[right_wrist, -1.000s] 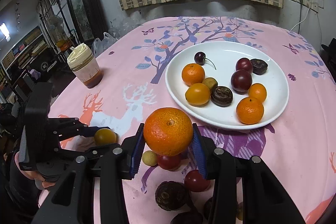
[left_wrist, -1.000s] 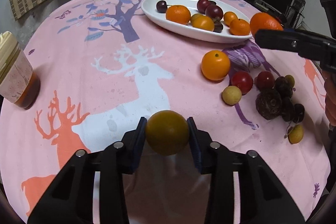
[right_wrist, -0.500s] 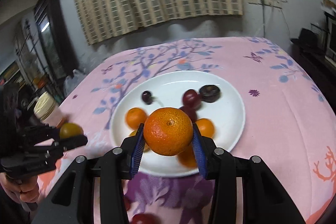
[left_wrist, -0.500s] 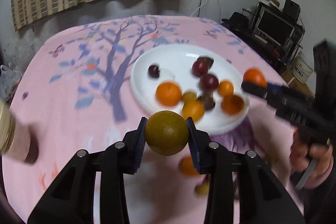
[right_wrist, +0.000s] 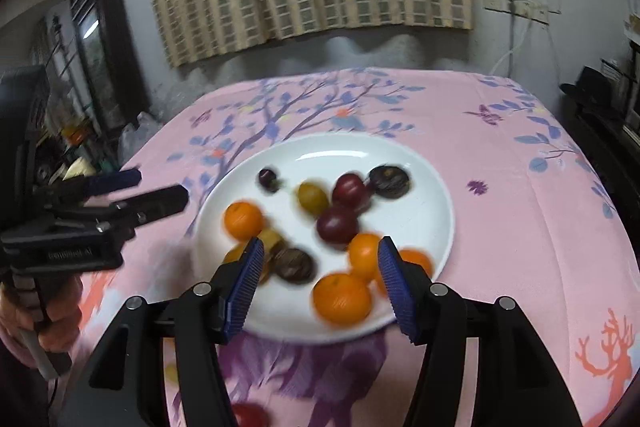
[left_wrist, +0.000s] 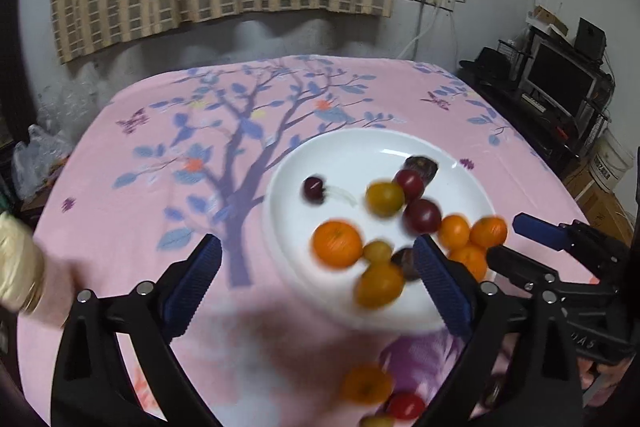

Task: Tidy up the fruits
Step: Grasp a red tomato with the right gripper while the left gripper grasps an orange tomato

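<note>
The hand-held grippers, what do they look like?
Each hand-held gripper, left and right, has a black angular frame with silver screws and two fingers faced with ribbed blue pads. The left one's side carries faint pale lettering, too blurred to read, above a bare hand.

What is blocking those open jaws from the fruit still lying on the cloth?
Nothing visible. Both the left gripper and right gripper hang open over the white plate; the loose orange and red fruit lie unobstructed on the tablecloth.
</note>
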Action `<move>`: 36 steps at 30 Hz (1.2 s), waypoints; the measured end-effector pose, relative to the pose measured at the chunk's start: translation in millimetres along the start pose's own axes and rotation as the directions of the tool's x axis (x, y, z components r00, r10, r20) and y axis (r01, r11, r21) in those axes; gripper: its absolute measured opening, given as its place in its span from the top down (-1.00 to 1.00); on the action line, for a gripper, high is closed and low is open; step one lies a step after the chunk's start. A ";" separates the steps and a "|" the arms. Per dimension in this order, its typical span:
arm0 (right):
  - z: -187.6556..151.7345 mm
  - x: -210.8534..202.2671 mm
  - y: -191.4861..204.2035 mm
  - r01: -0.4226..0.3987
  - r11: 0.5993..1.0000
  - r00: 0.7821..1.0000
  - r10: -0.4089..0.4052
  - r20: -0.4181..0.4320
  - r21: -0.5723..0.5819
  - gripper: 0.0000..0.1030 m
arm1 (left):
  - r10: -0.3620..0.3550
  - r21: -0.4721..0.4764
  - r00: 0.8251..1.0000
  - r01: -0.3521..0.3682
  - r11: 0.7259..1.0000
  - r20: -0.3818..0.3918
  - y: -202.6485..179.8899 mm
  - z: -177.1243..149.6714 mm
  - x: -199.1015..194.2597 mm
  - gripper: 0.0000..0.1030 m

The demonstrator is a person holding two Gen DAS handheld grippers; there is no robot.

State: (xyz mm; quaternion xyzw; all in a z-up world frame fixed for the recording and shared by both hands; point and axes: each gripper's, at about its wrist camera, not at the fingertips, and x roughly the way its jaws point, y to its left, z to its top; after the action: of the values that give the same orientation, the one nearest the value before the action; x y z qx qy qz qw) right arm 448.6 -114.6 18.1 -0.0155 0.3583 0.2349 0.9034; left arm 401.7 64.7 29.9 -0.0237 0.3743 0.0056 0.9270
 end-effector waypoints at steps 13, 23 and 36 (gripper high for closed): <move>-77.9 5.8 41.6 -0.057 0.998 0.960 0.049 -0.277 -0.019 -0.09 | 0.009 -0.268 1.000 -0.009 0.963 0.000 65.2 -90.5 -38.2 -0.88; -86.6 10.1 41.8 -0.097 0.995 0.944 0.093 -0.317 0.005 0.21 | 0.019 -0.208 1.000 -0.016 0.978 0.013 53.7 -90.3 -42.4 -0.88; -68.6 -12.6 17.8 -0.116 0.985 0.966 0.143 -0.216 0.130 0.40 | -0.143 -0.061 0.988 0.139 0.988 -0.058 1.7 -94.9 -13.5 -0.49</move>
State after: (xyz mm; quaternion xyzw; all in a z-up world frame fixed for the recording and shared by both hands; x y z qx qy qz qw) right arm 389.0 -117.4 -22.1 0.0342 0.4714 0.2690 0.8392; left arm 326.1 61.9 -29.1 -0.0767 0.4002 -0.0500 0.9118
